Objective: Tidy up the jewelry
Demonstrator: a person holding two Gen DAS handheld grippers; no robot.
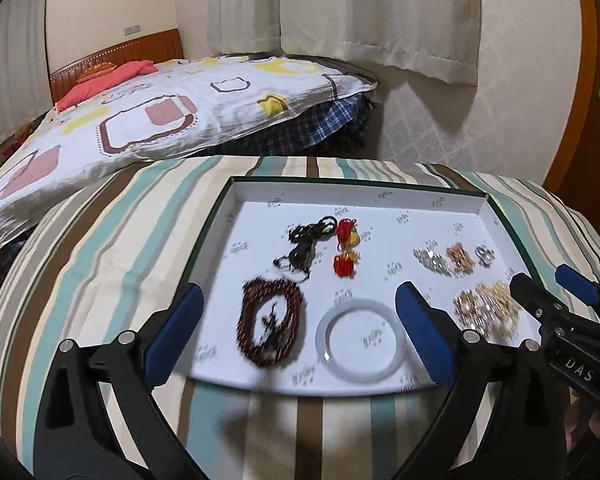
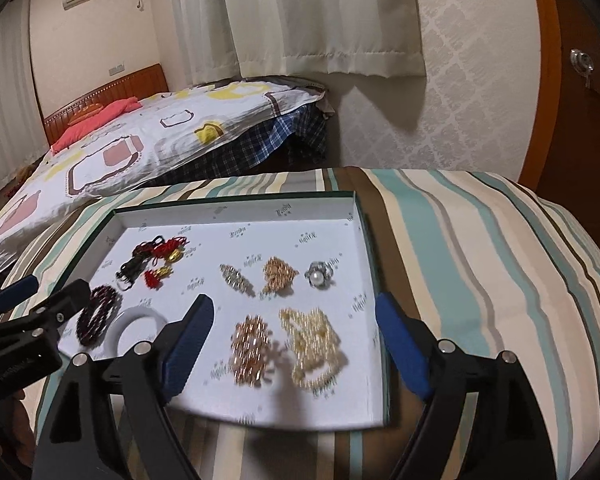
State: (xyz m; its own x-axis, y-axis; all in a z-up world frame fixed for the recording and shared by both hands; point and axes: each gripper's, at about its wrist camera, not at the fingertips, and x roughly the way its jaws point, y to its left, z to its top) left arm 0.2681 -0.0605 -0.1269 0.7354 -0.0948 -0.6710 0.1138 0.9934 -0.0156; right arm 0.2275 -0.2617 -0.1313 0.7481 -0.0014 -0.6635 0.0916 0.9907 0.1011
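Note:
A shallow white tray (image 1: 260,196) (image 2: 236,212) lies on a striped cloth and holds the jewelry. My left gripper (image 1: 300,336) is open and empty above the tray's near edge, with a dark red bead bracelet (image 1: 270,326) and a white bangle (image 1: 360,346) between its fingers. My right gripper (image 2: 296,344) is open and empty above a rose-gold chain pile (image 2: 250,350) and a pale gold bead pile (image 2: 314,344). Farther back lie black cords (image 1: 308,244), red charms (image 1: 346,266), a silver piece (image 2: 236,278), a gold piece (image 2: 278,274) and a pearl ring (image 2: 320,276).
The striped cloth (image 1: 100,248) covers a rounded surface that drops off at left and right. A bed (image 1: 160,100) with a patterned quilt stands behind it. Curtains (image 1: 360,12) and a wooden door (image 2: 580,100) are at the back right.

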